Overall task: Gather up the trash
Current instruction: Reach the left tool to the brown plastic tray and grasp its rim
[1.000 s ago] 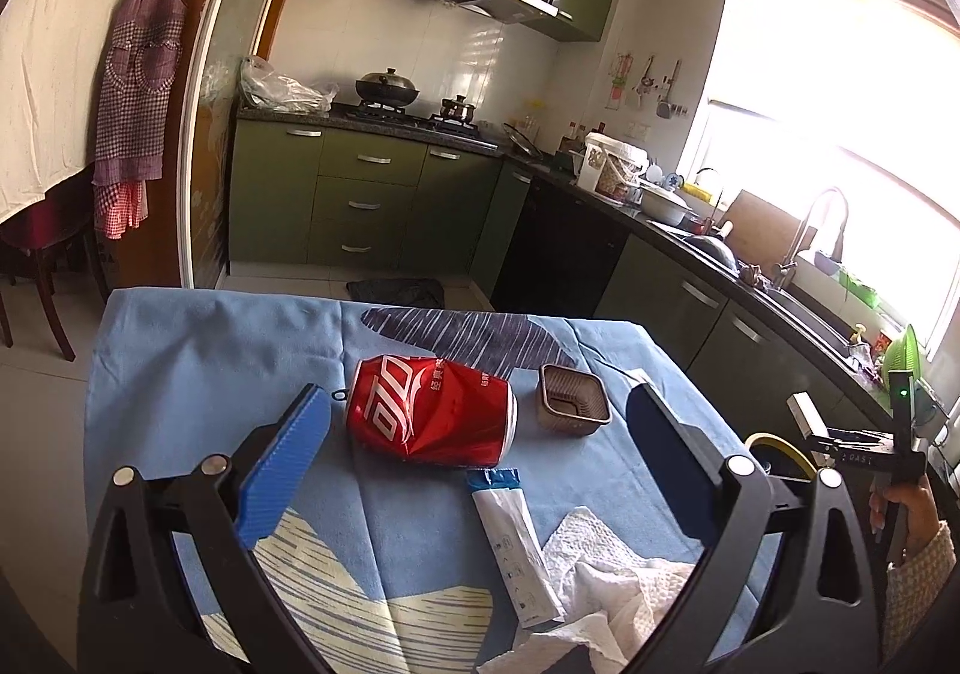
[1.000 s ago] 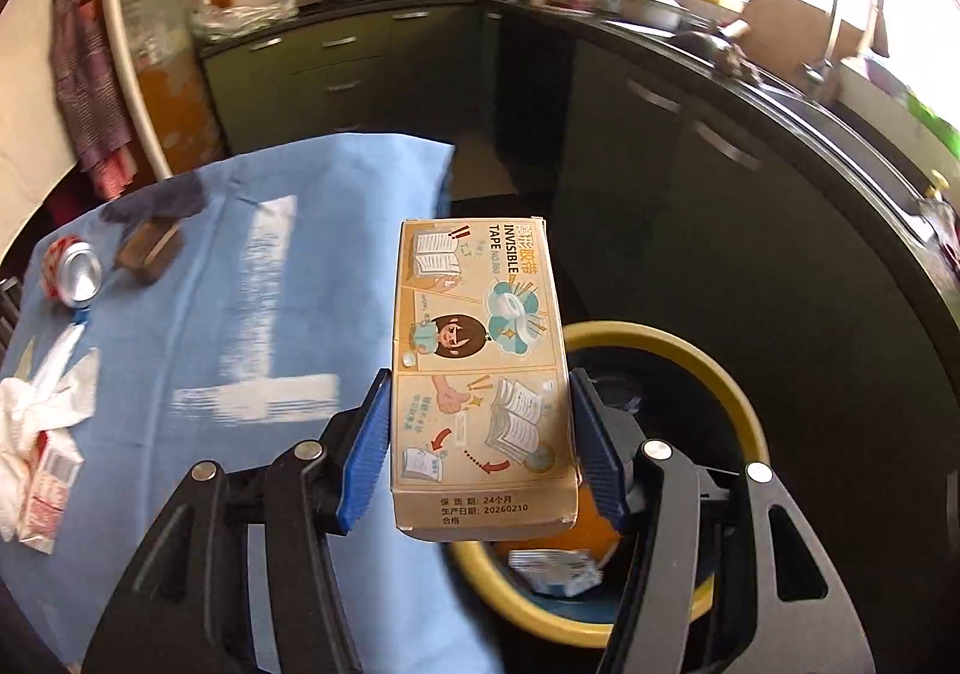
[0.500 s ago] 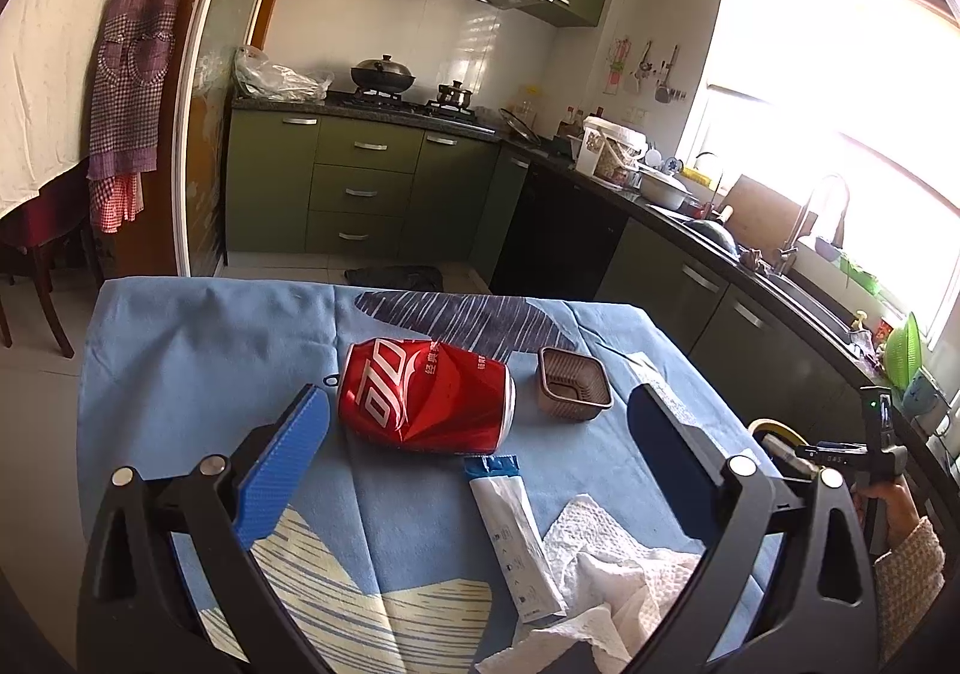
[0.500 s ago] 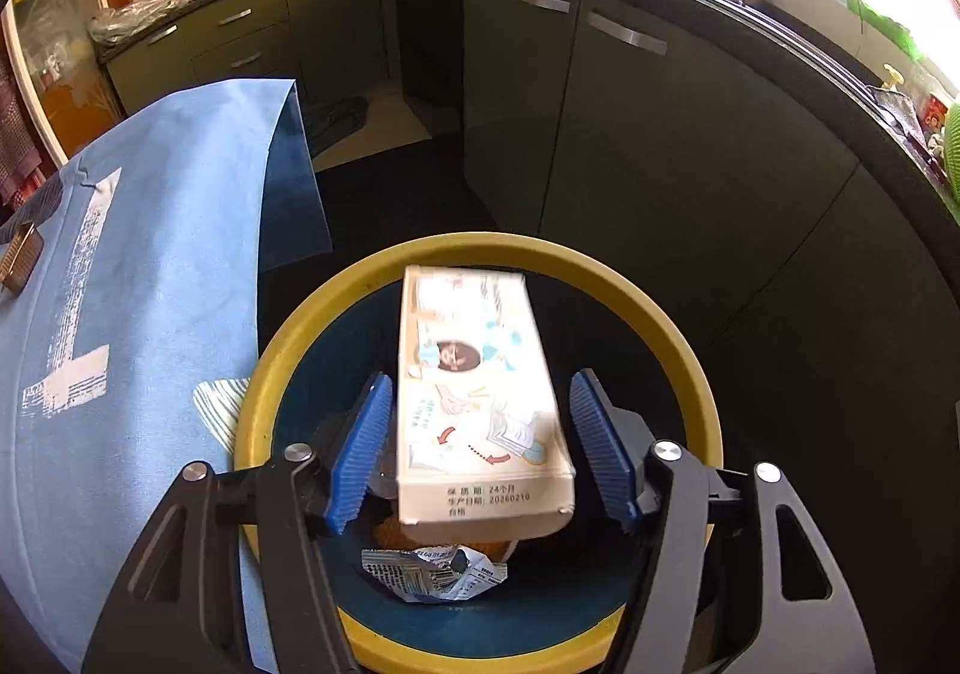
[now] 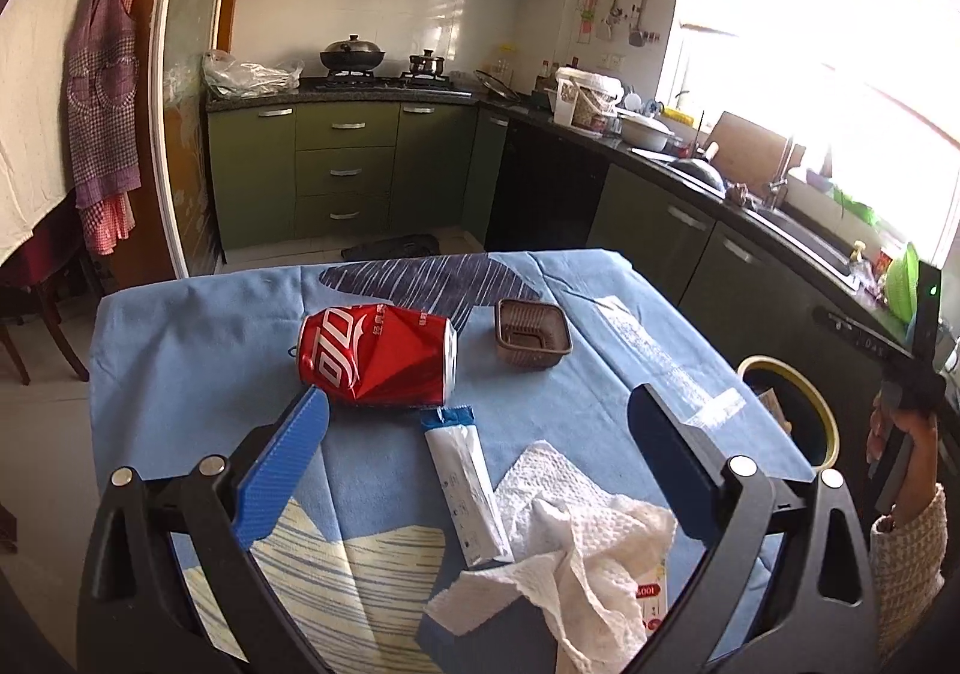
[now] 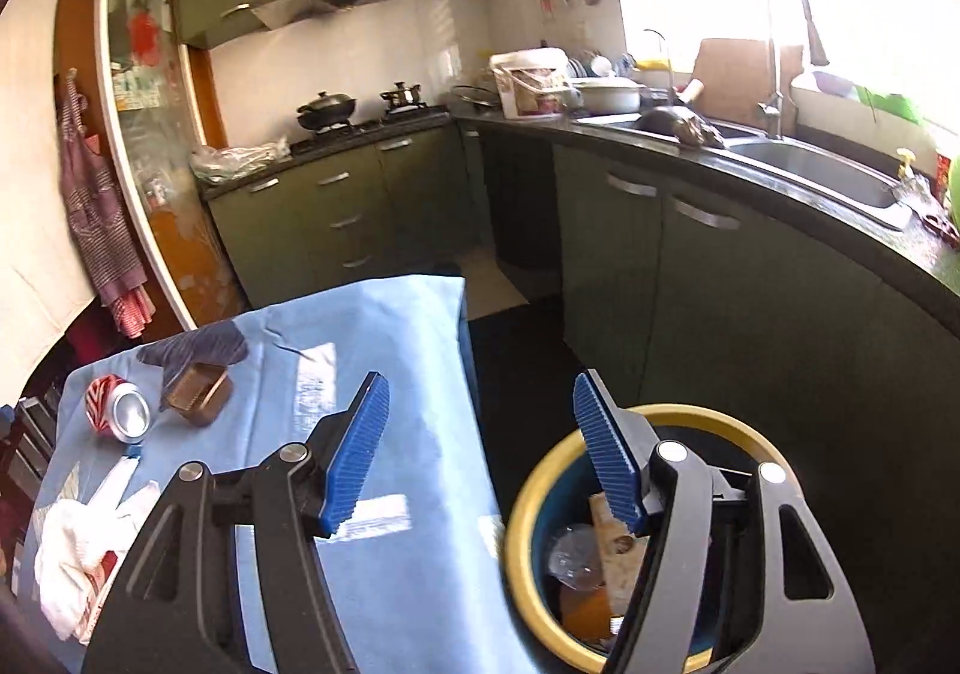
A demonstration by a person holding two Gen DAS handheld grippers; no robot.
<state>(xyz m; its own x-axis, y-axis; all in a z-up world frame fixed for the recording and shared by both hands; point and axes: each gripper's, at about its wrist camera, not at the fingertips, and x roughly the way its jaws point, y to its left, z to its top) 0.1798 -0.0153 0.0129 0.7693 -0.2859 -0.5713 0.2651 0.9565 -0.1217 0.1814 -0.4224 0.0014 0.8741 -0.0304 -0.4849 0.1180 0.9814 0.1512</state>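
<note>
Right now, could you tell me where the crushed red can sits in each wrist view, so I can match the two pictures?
Left wrist view: the crushed red can lies on its side at centre, just beyond the left gripper's open fingers.
Right wrist view: it is small at the left edge, silver end towards the camera.
Shared landmark: the brown plastic tray sits just right of the can in both.
</note>
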